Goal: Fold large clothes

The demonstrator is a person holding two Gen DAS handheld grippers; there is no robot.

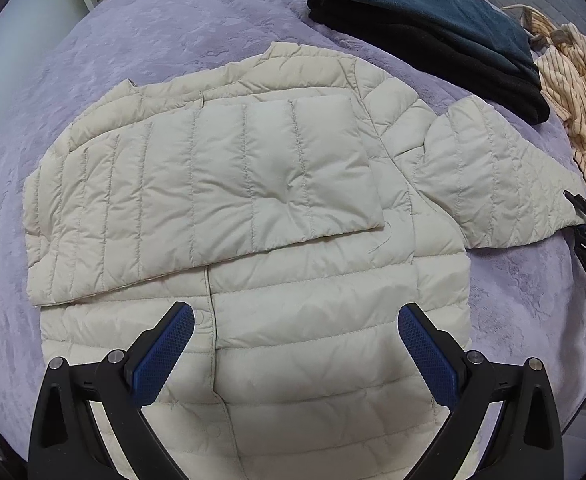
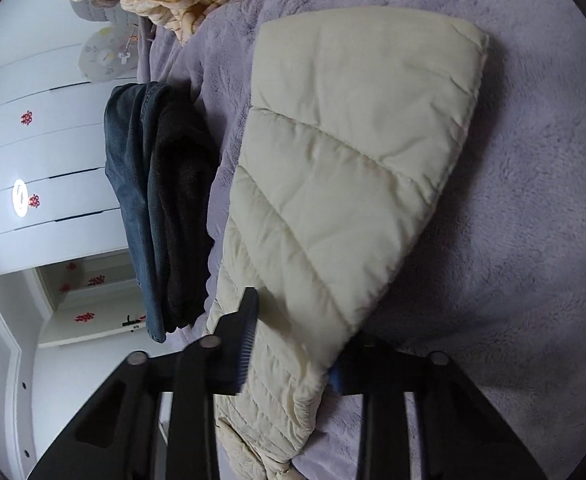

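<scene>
- Jacket (image 1: 253, 208): cream, quilted, flat on the bed (image 1: 165, 40). One sleeve is already folded across its chest; the other sleeve (image 1: 501, 184) lies out to the side.
- Your right gripper (image 2: 293, 344): clamped on that sleeve's cuff end.
- Your left gripper (image 1: 295, 344): jaws apart over the jacket's hem, holding nothing.
- Left to do, by my reading: sleeve in, then body folds.
- Beyond the jacket's collar: folded jeans (image 1: 413, 4), striped cloth (image 1: 573, 100).
- Bed cover: lilac plush. White wardrobe (image 2: 53, 140) past the jeans.
</scene>
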